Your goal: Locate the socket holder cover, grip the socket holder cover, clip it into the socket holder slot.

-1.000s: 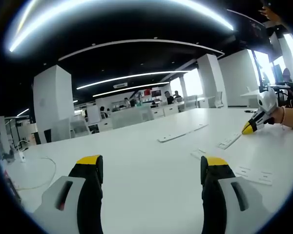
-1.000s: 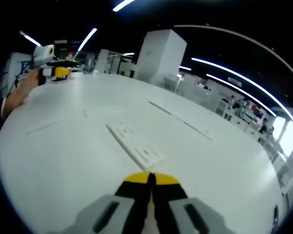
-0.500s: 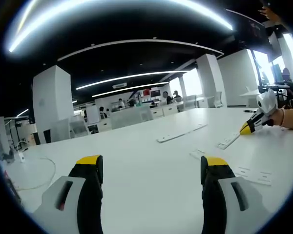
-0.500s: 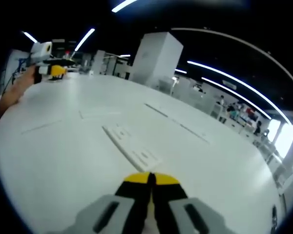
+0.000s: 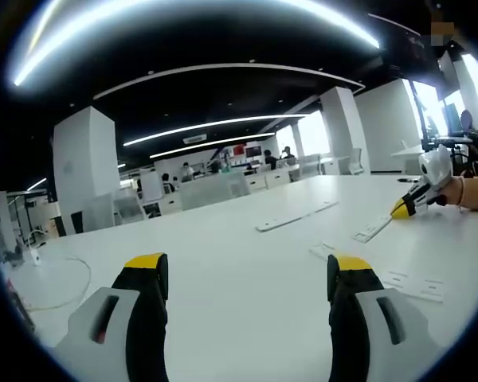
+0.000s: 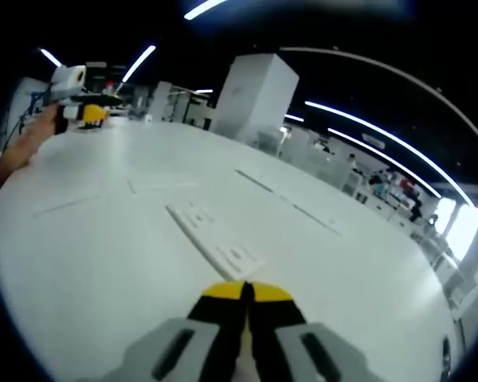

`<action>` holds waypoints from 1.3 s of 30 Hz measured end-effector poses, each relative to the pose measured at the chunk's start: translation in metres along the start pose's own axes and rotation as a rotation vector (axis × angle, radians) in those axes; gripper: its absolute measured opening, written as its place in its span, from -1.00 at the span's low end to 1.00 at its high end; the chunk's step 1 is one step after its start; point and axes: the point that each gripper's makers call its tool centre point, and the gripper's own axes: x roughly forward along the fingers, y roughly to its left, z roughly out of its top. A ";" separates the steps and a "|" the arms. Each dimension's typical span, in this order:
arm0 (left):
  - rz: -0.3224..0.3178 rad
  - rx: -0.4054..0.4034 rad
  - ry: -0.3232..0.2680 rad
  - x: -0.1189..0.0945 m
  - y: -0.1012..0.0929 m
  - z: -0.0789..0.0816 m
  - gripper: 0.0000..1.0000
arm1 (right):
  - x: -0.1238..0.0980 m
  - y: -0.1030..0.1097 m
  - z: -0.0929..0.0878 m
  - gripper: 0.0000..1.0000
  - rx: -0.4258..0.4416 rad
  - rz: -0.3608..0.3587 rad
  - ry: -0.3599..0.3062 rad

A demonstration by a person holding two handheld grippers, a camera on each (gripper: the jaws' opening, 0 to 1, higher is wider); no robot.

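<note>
My right gripper (image 6: 244,293) is shut, its yellow tips pressed together with nothing seen between them, low over the white table (image 6: 80,263). Just ahead of it lies a flat white socket holder strip (image 6: 215,239) with moulded cut-outs. In the left gripper view the same strip (image 5: 373,230) lies at the right, with the right gripper (image 5: 402,210) held by a hand right at its far end. My left gripper (image 5: 249,267) stands open above bare table, nothing between its jaws. It also appears far off in the right gripper view, the left gripper (image 6: 86,114) in a hand.
A long thin white rail (image 5: 296,216) lies across the table middle, the same rail (image 6: 291,200) seen beyond the strip. More flat white pieces (image 5: 414,285) lie by my left gripper's right jaw. A white cable (image 5: 60,290) curls at the table's left. Office desks and pillars stand behind.
The right gripper view has shifted slightly, bringing the strip a little nearer. The left gripper has not moved and neither gripper's jaws have changed.
</note>
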 end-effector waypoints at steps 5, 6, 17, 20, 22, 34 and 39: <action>0.000 0.000 0.001 0.000 0.000 0.000 0.61 | 0.000 0.001 0.000 -0.91 -0.005 -0.002 -0.002; 0.000 0.001 0.002 0.000 0.000 0.000 0.61 | 0.000 0.002 0.000 -0.91 -0.008 -0.004 -0.002; 0.001 0.000 -0.001 0.000 0.000 0.000 0.61 | -0.001 0.008 0.000 -0.91 -0.024 -0.005 -0.001; 0.000 0.001 0.000 0.000 0.001 0.001 0.61 | 0.000 0.006 0.000 -0.91 -0.031 -0.007 0.001; 0.000 0.000 0.001 0.000 0.000 0.000 0.61 | 0.000 0.004 0.001 -0.91 -0.033 -0.007 0.002; 0.000 0.002 0.003 -0.001 -0.001 -0.001 0.61 | 0.001 0.007 0.003 -0.91 -0.054 -0.005 0.002; 0.001 0.001 0.002 -0.001 0.000 0.000 0.61 | 0.000 0.010 0.002 -0.91 -0.063 -0.008 0.004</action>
